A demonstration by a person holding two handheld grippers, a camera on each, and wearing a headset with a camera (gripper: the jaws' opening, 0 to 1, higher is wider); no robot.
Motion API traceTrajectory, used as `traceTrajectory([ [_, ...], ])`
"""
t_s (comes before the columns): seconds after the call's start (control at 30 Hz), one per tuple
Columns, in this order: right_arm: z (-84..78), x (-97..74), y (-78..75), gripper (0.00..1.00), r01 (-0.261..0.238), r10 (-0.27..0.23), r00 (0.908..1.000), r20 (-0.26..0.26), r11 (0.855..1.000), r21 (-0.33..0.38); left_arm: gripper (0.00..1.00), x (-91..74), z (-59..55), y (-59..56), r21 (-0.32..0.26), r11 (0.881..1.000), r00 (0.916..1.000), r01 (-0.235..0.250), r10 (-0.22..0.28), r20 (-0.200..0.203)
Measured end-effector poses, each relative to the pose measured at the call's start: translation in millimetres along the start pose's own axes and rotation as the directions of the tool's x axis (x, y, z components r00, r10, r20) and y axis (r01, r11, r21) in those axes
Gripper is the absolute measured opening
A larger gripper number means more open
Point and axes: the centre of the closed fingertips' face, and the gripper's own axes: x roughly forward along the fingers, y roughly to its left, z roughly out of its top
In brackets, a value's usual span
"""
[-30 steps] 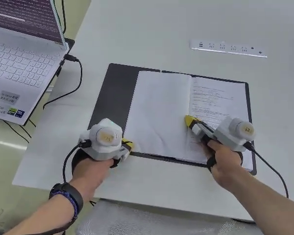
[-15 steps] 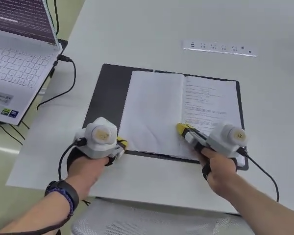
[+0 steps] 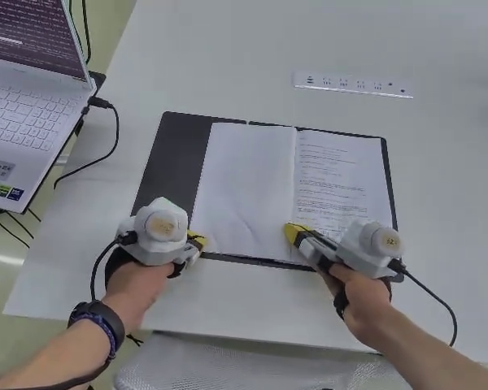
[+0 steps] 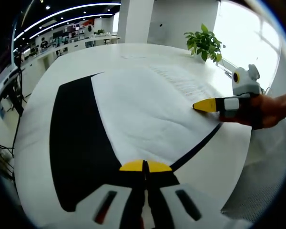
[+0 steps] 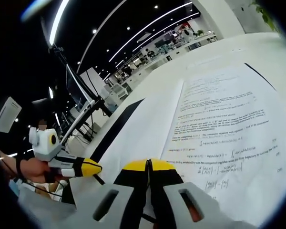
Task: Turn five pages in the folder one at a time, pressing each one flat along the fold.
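Folder (image 3: 172, 162) was laid open on the white table (image 3: 228, 57), a blank page (image 3: 244, 191) on its left half, a printed page (image 3: 342, 183) on its right. The left gripper (image 3: 197, 240) was positioned at the folder's near edge, left of the fold, jaws closed on nothing. The right gripper (image 3: 294, 233) was positioned at the near end of the folder's fold, jaws likewise closed and empty.
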Motion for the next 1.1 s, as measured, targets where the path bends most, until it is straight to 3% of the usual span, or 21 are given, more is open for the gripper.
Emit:
traceTrajectory([
  [0.33,-15.4,-12.1,7.6,0.00,-0.018,0.018,0.9994,-0.030,1.000,-0.022,0.00,-0.2,-0.4,-0.1,-0.001,1.000,1.0000,-0.002,0.002,0.001],
  [1.1,-25.9,-22.1,12.9,0.00,-0.031,0.028,0.9970,-0.073,0.999,-0.042,0.00,0.2,-0.1,-0.3,0.010,1.000,1.0000,-0.003,0.003,0.000],
])
